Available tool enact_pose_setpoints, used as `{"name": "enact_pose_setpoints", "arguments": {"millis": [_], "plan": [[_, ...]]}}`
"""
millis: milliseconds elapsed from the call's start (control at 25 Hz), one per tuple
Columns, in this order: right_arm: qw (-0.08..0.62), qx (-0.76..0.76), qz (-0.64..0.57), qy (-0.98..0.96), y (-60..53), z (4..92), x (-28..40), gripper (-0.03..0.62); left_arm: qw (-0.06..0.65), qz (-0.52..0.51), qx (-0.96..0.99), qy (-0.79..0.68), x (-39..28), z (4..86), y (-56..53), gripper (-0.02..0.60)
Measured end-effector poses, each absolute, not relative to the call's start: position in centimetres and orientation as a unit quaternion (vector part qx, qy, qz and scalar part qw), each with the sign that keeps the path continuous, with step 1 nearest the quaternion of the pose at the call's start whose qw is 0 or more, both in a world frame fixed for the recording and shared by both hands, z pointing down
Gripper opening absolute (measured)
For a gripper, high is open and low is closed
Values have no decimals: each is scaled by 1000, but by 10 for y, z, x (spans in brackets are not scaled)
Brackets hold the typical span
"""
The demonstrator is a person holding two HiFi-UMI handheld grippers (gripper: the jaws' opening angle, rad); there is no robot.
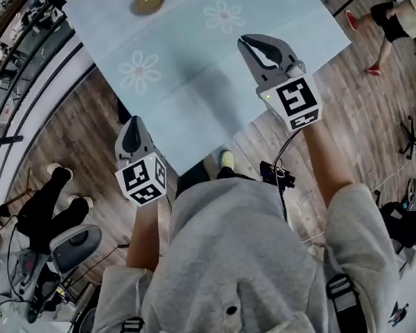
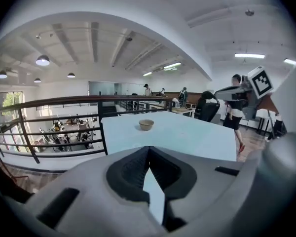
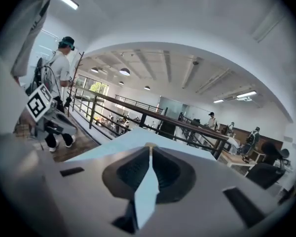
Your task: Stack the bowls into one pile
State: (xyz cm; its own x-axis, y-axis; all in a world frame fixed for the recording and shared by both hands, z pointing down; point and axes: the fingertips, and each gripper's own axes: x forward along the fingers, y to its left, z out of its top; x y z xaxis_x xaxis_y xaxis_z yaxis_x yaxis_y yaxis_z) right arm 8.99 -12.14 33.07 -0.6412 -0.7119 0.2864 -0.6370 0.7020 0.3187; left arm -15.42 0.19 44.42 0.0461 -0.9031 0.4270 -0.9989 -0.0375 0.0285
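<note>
Sitting far off on the desk [image 1: 194, 68], bowl [image 1: 148, 1] looks rigid, light, prob. chippable; pinch it by the rim. Both closed, empty: left gripper [image 1: 134, 121], right gripper [image 1: 244, 43].

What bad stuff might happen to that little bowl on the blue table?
1. The bowl sits far across the table, seemingly towards its far side, so a clumsy nudge might slide it off.
2. The left gripper and right gripper both have their jaws together. Reaching in like that would probably knock the bowl rather than grab it.
3. A person is close to the table's corner and might bump it.
</note>
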Motion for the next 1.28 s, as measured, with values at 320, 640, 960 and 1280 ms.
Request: {"name": "enact_pose_setpoints", "arguments": {"millis": [320, 640, 960, 1280], "plan": [[210, 388, -124, -889, -5, 288, 221, 40, 108, 133, 712, -681, -77, 395, 69, 17], [171, 484, -119, -850, 58, 248, 345, 40, 83, 113, 733, -666, -2, 363, 119, 17], [61, 501, -64, -861, 74, 178, 368, 38, 78, 112, 745, -653, 2, 356, 110, 17], [34, 525, -4, -850, 77, 263, 337, 38, 72, 101, 741, -660, -2, 359, 119, 17]]}}
